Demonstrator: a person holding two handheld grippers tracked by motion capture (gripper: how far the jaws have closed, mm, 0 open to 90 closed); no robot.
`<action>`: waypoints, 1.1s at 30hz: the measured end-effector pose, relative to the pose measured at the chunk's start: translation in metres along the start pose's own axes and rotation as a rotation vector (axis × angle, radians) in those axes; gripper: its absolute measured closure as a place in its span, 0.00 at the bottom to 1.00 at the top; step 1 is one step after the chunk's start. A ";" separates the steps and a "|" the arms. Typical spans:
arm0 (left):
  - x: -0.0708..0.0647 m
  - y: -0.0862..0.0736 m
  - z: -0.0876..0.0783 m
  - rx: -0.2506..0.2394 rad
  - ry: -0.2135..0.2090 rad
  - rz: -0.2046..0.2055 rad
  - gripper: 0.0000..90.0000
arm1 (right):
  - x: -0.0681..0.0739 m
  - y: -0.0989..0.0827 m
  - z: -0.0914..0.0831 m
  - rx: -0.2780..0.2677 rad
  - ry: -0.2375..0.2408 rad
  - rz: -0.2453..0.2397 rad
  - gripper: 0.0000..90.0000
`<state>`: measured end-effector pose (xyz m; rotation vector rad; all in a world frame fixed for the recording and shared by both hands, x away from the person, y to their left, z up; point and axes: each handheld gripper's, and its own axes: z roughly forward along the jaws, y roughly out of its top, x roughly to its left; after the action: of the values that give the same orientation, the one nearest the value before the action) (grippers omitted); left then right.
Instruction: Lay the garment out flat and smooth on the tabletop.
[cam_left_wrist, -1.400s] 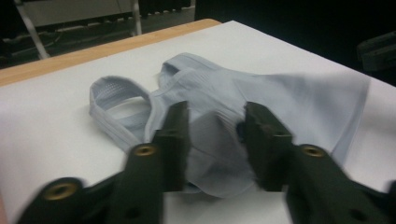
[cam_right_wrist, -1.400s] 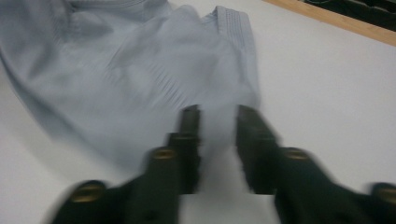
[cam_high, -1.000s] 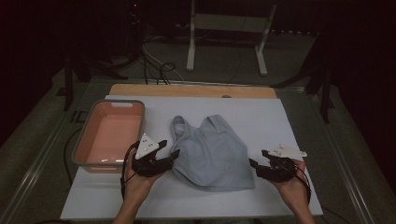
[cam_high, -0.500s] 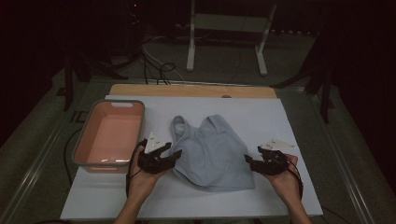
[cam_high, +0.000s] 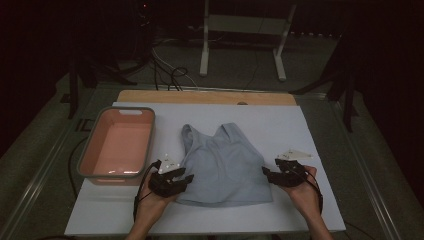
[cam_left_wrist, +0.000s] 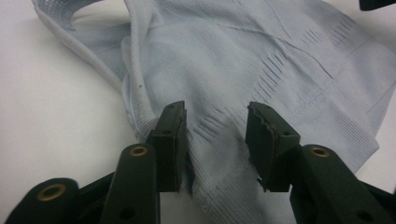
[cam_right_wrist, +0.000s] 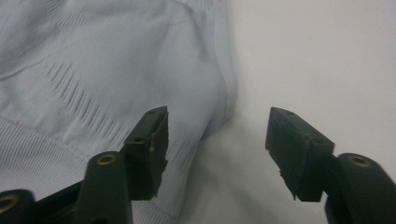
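1. The white table top (cam_high: 310, 130) is lying across the middle of the high view, and I am working both hands over its near half.
2. The pale blue tank top (cam_high: 220, 162) is lying flat at the centre of the table, straps pointing away from me and hem toward me, just right of the pink tub (cam_high: 118, 145).
3. That pink tub is sitting on the table's left side, apart from the garment.
4. My left gripper (cam_high: 175, 180) is resting at the garment's lower left corner. In the left gripper view its jaws are standing partly apart and have just been closing, with a fold of the tank top (cam_left_wrist: 261, 70) bunching between them; the left pad is touching the fabric edge, but I am not seeing a firm pinch.
5. My right gripper (cam_high: 272, 176) is sitting at the lower right corner. In the right gripper view its jaws have just been closing but are gaping wide, straddling the side seam of the tank top (cam_right_wrist: 116, 60), with cloth under the left jaw and bare table under the right.
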<state>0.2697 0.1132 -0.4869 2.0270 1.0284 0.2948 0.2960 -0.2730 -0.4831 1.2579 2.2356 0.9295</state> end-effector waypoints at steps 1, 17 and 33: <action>0.001 0.001 -0.001 -0.006 0.007 -0.001 0.65 | 0.000 -0.001 0.001 0.005 0.004 0.002 0.46; 0.022 0.003 -0.014 -0.066 0.116 -0.043 0.64 | 0.009 -0.015 0.010 0.096 0.081 -0.002 0.61; 0.021 0.002 -0.010 -0.056 0.121 -0.030 0.58 | 0.014 -0.025 0.010 0.168 0.168 0.037 0.91</action>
<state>0.2790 0.1338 -0.4825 1.9611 1.1122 0.4302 0.2804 -0.2670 -0.5087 1.3426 2.4726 0.9073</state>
